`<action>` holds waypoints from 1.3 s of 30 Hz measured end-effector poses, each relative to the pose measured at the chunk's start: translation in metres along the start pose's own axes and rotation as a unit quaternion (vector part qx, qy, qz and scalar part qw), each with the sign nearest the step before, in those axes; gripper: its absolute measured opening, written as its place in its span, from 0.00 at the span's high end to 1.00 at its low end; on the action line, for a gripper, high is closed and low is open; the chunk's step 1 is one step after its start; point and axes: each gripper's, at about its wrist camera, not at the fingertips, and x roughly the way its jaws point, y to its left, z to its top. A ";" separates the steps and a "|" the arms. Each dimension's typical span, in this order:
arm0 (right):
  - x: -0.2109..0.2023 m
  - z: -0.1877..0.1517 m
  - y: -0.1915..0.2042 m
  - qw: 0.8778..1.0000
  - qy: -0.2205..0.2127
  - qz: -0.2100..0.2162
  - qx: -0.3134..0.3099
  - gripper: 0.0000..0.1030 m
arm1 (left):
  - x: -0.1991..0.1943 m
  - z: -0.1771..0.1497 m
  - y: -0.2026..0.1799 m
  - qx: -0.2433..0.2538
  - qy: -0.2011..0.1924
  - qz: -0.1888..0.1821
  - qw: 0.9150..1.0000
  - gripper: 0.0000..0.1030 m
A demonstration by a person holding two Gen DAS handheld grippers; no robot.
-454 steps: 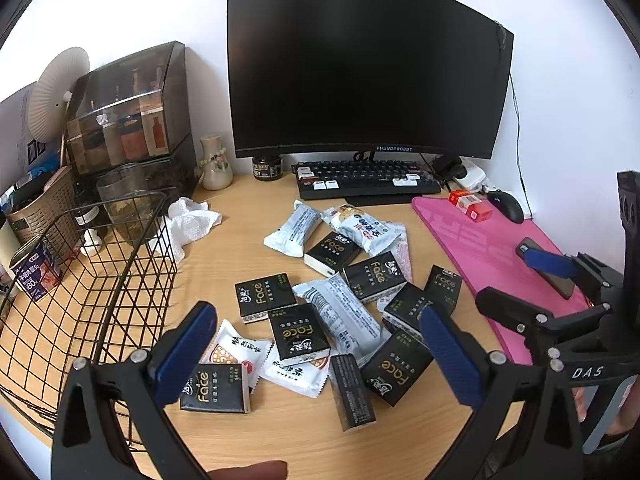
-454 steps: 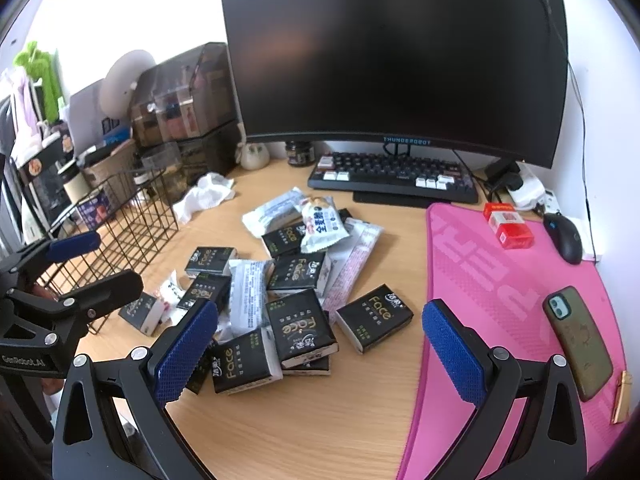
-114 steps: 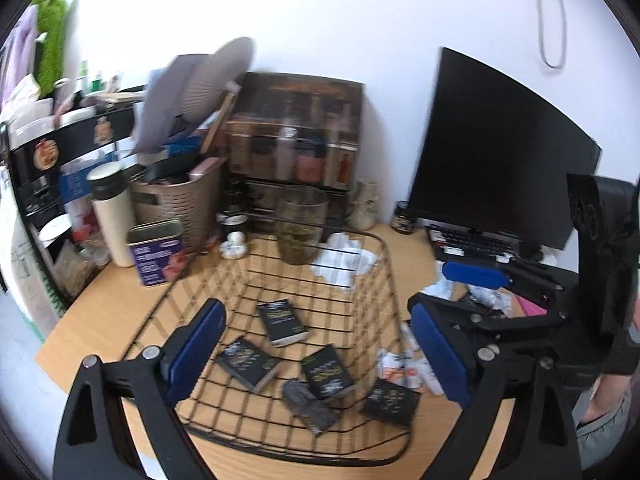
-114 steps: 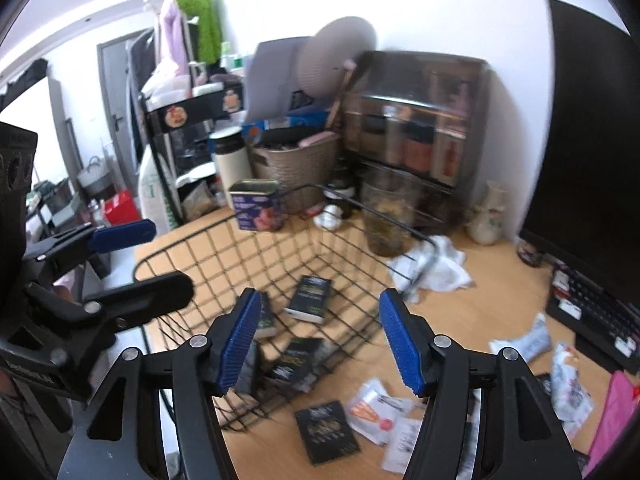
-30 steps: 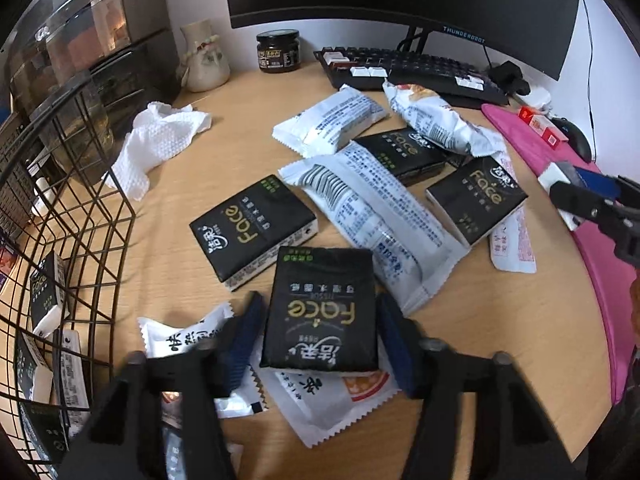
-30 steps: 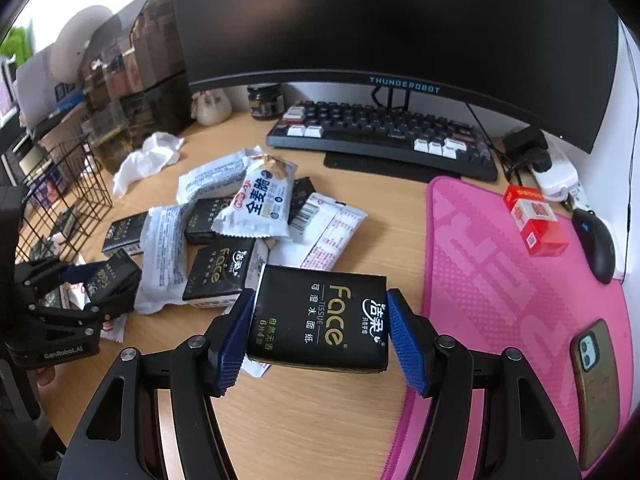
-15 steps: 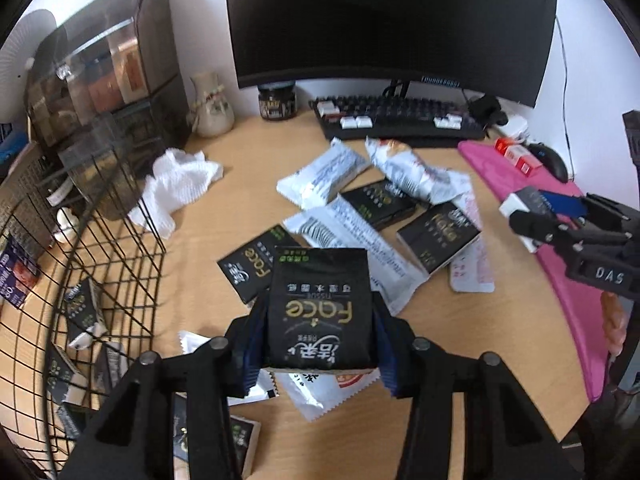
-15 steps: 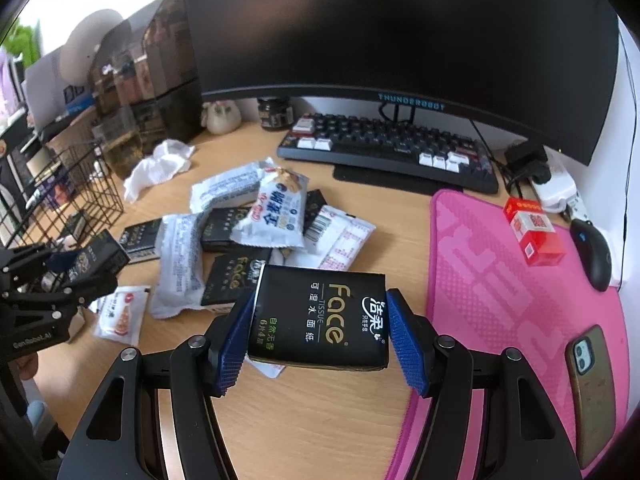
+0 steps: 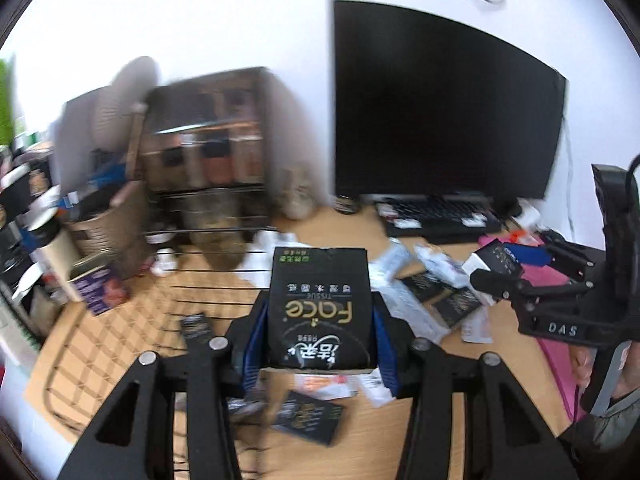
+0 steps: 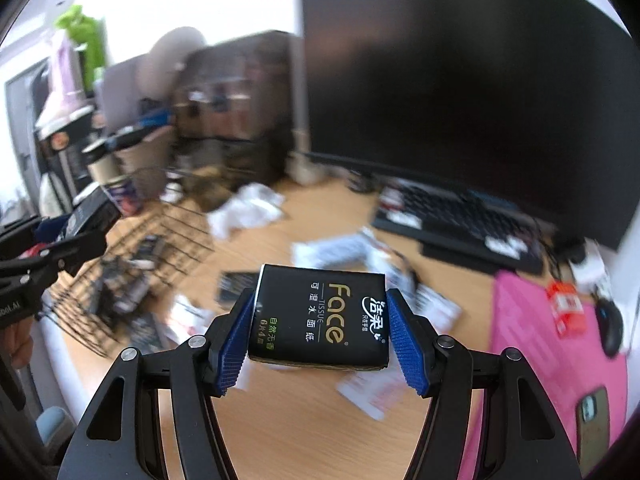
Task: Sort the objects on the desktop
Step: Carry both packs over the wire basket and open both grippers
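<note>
Both grippers have swung left toward the black wire basket (image 9: pixel 120 332) since 0.5 s ago. Left gripper (image 9: pixel 318 336) is clamped on a black rectangular Face tissue pack (image 9: pixel 319 312), held above the basket's near edge. Right gripper (image 10: pixel 320 346) pinches another black Face tissue pack (image 10: pixel 320 316) over the wooden desk (image 10: pixel 300 420) — basket well to its left.

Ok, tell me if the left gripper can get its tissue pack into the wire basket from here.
Probably yes. The left gripper is shut on a black Face tissue pack, held above the wire basket, whose top is open, with nothing between them.
</note>
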 end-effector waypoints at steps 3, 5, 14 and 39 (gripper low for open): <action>0.008 0.021 0.043 0.999 -0.014 0.039 -0.026 0.38 | -0.009 -0.001 0.029 -0.023 -0.003 0.030 0.999 0.49; 0.015 0.032 0.069 0.997 -0.019 0.062 -0.043 0.38 | -0.017 -0.002 0.047 -0.034 -0.008 0.050 0.998 0.49; 0.040 0.062 0.183 0.982 -0.023 0.151 -0.112 0.38 | -0.044 -0.017 0.111 -0.081 -0.017 0.108 0.991 0.49; 0.059 0.064 0.203 0.982 -0.024 0.144 -0.120 0.35 | -0.043 -0.027 0.136 -0.109 -0.017 0.114 0.987 0.18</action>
